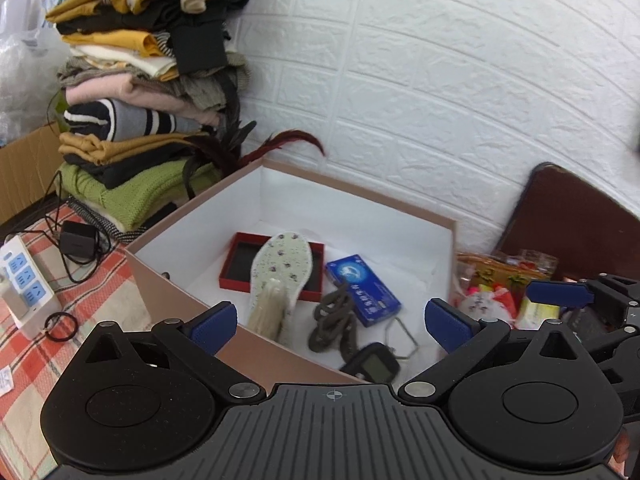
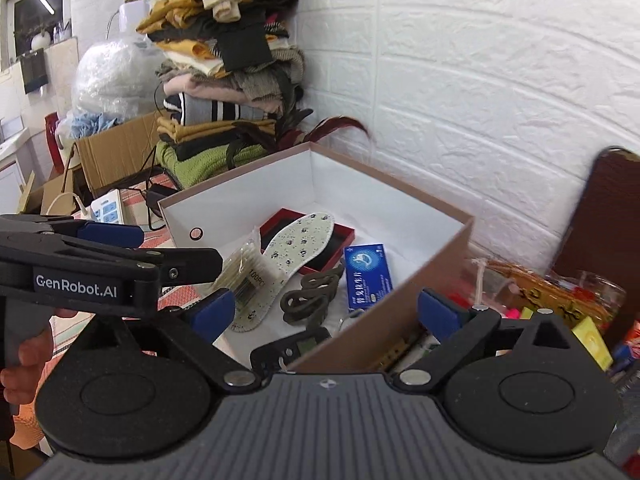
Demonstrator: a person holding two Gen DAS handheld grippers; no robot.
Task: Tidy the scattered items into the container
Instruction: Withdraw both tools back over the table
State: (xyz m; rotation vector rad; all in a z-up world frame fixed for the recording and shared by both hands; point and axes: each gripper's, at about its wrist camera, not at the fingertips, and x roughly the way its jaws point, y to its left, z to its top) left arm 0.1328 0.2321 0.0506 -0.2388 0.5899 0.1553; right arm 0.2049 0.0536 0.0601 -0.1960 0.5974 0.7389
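Looking from the left wrist: left gripper (image 1: 331, 322) gapes empty above the box (image 1: 176, 292), which holds an insole (image 1: 286, 262), blue packet (image 1: 362, 290) and cord (image 1: 334, 322); a hair tie (image 1: 61, 326) lies outside. Right wrist: right gripper (image 2: 326, 312) spread empty; swab pack (image 2: 244, 276) sits inside too.

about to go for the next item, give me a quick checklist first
1. Left gripper open, empty: ok.
2. Right gripper open, empty: ok.
3. Swab pack within the box walls: ok, it is over the insole.
4. Swab pack lying at rest: cannot tell, blurred in the left view.
5. Room in box: ok, bare white floor at the back.
6. All items in: not ok; hair tie lies on the cloth, clutter sits right of the box.
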